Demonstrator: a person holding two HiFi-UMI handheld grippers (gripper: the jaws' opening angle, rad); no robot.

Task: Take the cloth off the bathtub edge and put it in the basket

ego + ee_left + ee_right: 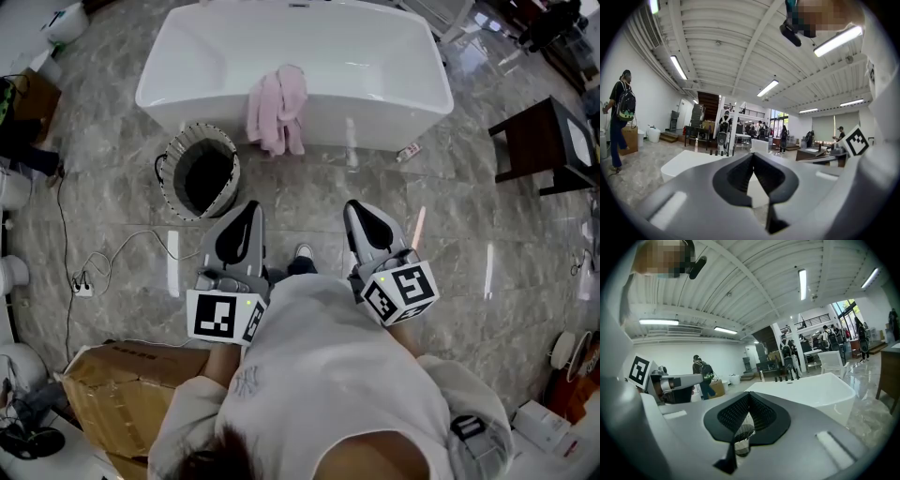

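The pink cloth (277, 108) hangs over the near edge of the white bathtub (375, 122), at twelve o'clock from the person. The basket (171, 187) stands on the floor at seven o'clock from it. The left gripper (248, 214) and right gripper (361, 214) both have their jaws closed on nothing, well short of the tub.

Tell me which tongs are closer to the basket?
The left tongs: the basket stands just ahead of them, a little to their left. The right tongs are on the other side, farther from it.
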